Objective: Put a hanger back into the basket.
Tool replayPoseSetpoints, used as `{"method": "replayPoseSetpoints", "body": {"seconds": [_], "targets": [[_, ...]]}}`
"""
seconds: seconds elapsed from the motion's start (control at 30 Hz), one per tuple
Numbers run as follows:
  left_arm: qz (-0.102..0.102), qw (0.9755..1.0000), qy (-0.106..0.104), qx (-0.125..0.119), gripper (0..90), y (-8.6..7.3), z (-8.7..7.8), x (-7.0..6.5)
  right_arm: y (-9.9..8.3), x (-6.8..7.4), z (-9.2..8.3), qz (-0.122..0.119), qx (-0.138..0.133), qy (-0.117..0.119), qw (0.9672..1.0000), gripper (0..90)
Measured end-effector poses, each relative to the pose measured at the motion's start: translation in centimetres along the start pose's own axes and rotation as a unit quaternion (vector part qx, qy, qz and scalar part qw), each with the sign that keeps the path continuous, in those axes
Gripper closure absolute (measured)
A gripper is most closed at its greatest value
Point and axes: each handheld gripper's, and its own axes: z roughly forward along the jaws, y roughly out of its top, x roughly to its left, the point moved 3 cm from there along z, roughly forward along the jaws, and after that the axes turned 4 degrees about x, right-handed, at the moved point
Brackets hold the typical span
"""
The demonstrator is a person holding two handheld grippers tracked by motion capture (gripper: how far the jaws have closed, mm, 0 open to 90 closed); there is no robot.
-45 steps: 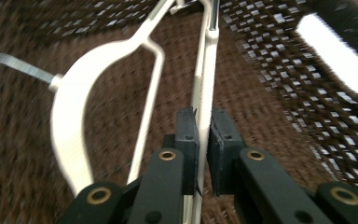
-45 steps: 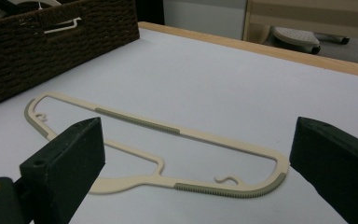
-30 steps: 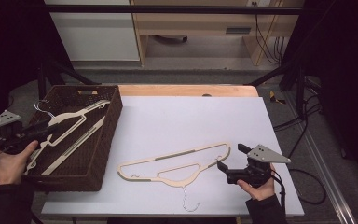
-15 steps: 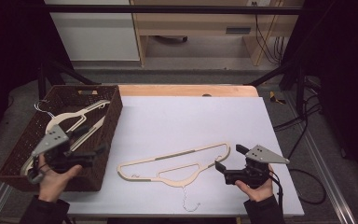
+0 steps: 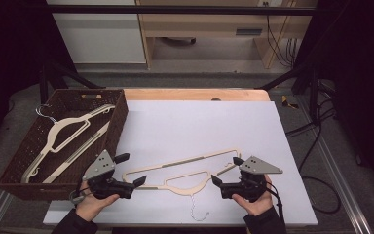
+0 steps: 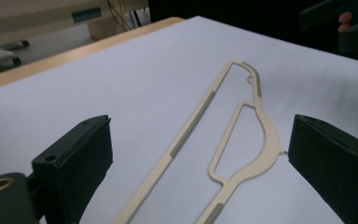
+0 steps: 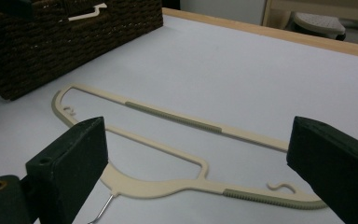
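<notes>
The left tongs were seen spread wide, nothing pinched between the jaws; they'd just been opening, and the jaws were aimed at the left end of the cream hanger without any contact being made. In the left gripper view the same hanger was laid out between and beyond the two black jaws, flat on the white sheet. The right tongs were held wide too, empty, with the jaws pointed at the hanger's right end, just beside it; no touching could be made out. From the right gripper view the hanger was stretched across in front of the jaws, its thin wire hook sticking out toward the near edge.

The hanger itself was lying flat near the front of the tabletop, between the two tongs, angled a bit so the right end was sat farther back. Off to the left a dark wicker basket was parked at the tabletop's left edge, and a second hanger of the same pale colour was resting inside it. Each gripper was gripped by a hand coming in from the bottom edge
</notes>
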Motion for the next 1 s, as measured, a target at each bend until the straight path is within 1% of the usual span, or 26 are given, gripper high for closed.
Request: {"method": "replayPoseSetpoints", "body": {"seconds": [0.1, 0.13, 0.2, 0.27, 0.3, 0.33, 0.37, 0.4, 0.43, 0.53, 0.6, 0.63, 0.7, 0.8, 0.87, 0.9, 0.93, 0.97, 1.0], "targets": [[-0.005, 0.9999, -0.008, 0.014, 6.7, -1.0, 0.7, -0.2, -0.3, 0.6, 0.6, 0.0, 0.013, 0.003, 0.9999, 7.8], [-0.001, 0.9997, -0.011, 0.02, 7.0, -1.3, 0.9, -0.3, -0.5, 0.8, 0.9, -0.002, 0.02, 0.003, 0.9998, 8.7], [0.005, 0.9995, -0.009, 0.029, 7.3, -1.9, 1.3, -0.5, -0.9, 1.5, 1.4, -0.008, 0.04, 0.006, 0.9992, 11.0], [0.004, 0.9992, -0.016, 0.037, 7.9, -2.3, 1.7, -0.7, -1.2, 2.3, 2.1, -0.008, 0.055, 0.006, 0.9985, 16.8], [0.01, 0.999, -0.016, 0.042, 8.3, -2.5, 2.0, -0.8, -1.4, 2.7, 2.4, -0.015, 0.06, 0.005, 0.9981, 19.8], [0.015, 0.9986, -0.016, 0.047, 8.3, -2.7, 2.2, -0.8, -1.6, 3.2, 2.7, -0.023, 0.06, 0.006, 0.9979, 24.2], [0.015, 0.9985, -0.016, 0.051, 8.4, -2.9, 2.4, -0.8, -1.8, 3.6, 3.0, -0.027, 0.064, 0.008, 0.9975, 27.0], [0.01, 0.9984, -0.019, 0.052, 8.4, -3.0, 2.6, -0.8, -2.1, 4.1, 3.3, -0.026, 0.072, 0.01, 0.997, 28.3], [0.008, 0.9982, -0.021, 0.055, 8.6, -3.3, 2.7, -0.7, -2.3, 4.5, 3.7, -0.032, 0.077, 0.012, 0.9964, 31.8], [0.008, 0.9976, -0.02, 0.065, 9.0, -3.7, 3.1, -0.5, -3.3, 5.7, 4.9, -0.037, 0.108, 0.015, 0.9933, 37.6], [0.008, 0.9972, -0.021, 0.071, 9.8, -3.9, 3.4, -0.5, -3.9, 6.4, 5.8, -0.049, 0.129, 0.011, 0.9904, 41.9], [0.01, 0.997, -0.02, 0.074, 10.2, -4.0, 3.5, -0.5, -4.2, 6.7, 6.1, -0.05, 0.138, 0.009, 0.9891, 45.1], [0.013, 0.9963, -0.023, 0.082, 11.9, -4.2, 3.8, -0.5, -4.7, 6.9, 6.6, -0.052, 0.151, 0.007, 0.9872, 51.4], [0.028, 0.9945, -0.024, 0.098, 18.2, -4.5, 4.3, -0.5, -5.2, 7.0, 6.9, -0.052, 0.167, 0.007, 0.9846, 60.5], [0.032, 0.9928, -0.028, 0.112, 23.8, -4.8, 4.8, -0.4, -5.3, 7.0, 7.0, -0.046, 0.174, 0.008, 0.9837, 65.3], [0.035, 0.992, -0.028, 0.118, 25.9, -4.9, 5.0, -0.4, -5.4, 7.0, 7.1, -0.046, 0.177, 0.009, 0.9832, 66.9], [0.037, 0.991, -0.029, 0.125, 28.2, -5.1, 5.2, -0.4, -5.4, 7.0, 7.1, -0.051, 0.178, 0.01, 0.9826, 68.4], [0.038, 0.9903, -0.029, 0.131, 29.5, -5.2, 5.3, -0.4, -5.5, 7.2, 7.1, -0.043, 0.182, 0.01, 0.9824, 70.7], [0.039, 0.9899, -0.029, 0.133, 30.1, -5.3, 5.4, -0.4, -5.5, 7.2, 7.2, -0.042, 0.185, 0.014, 0.9818, 72.4]]}}
